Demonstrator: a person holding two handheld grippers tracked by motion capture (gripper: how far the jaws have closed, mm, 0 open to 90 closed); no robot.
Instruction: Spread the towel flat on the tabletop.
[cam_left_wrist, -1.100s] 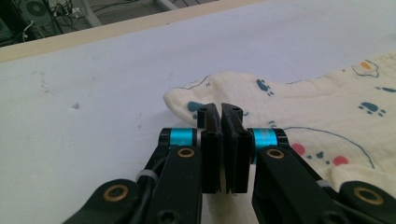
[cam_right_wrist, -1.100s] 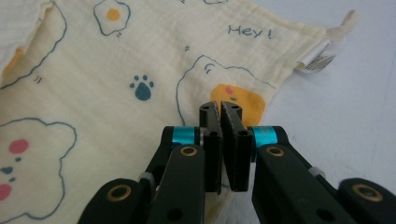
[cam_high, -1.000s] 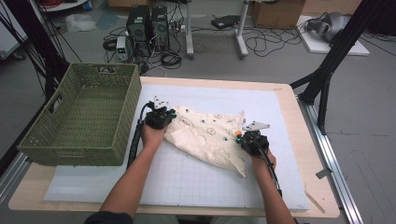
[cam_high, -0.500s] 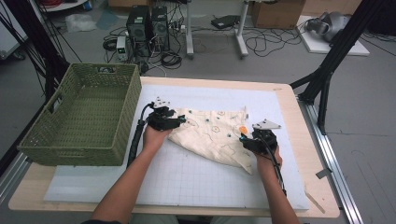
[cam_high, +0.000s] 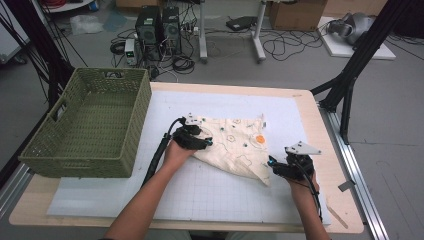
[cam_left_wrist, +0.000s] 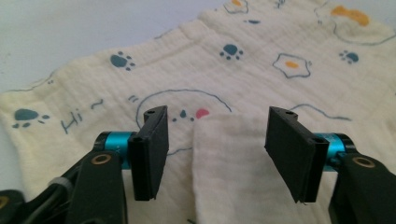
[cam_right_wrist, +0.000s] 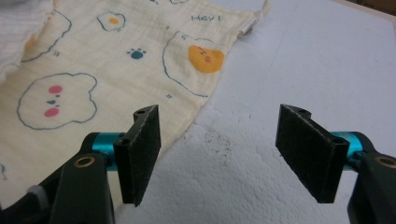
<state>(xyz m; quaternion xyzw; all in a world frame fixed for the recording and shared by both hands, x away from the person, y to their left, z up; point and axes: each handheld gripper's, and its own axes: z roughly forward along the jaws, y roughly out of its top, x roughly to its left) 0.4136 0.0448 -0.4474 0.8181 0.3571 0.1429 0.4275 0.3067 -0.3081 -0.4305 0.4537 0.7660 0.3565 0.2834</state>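
On white foam mat (cam_high: 215, 190), crinkled cream muslin cloth (cam_high: 235, 142) lies folded.

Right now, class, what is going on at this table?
A person holding a gripper in each hand is working on a cream printed cloth spread on the white mat. The left gripper has just been opening its jaws; a folded-over flap of the cloth lies between them, unpressed. The right gripper has also just been opening, and it sits over bare mat beside the cloth's edge. A green woven basket stands to the left.
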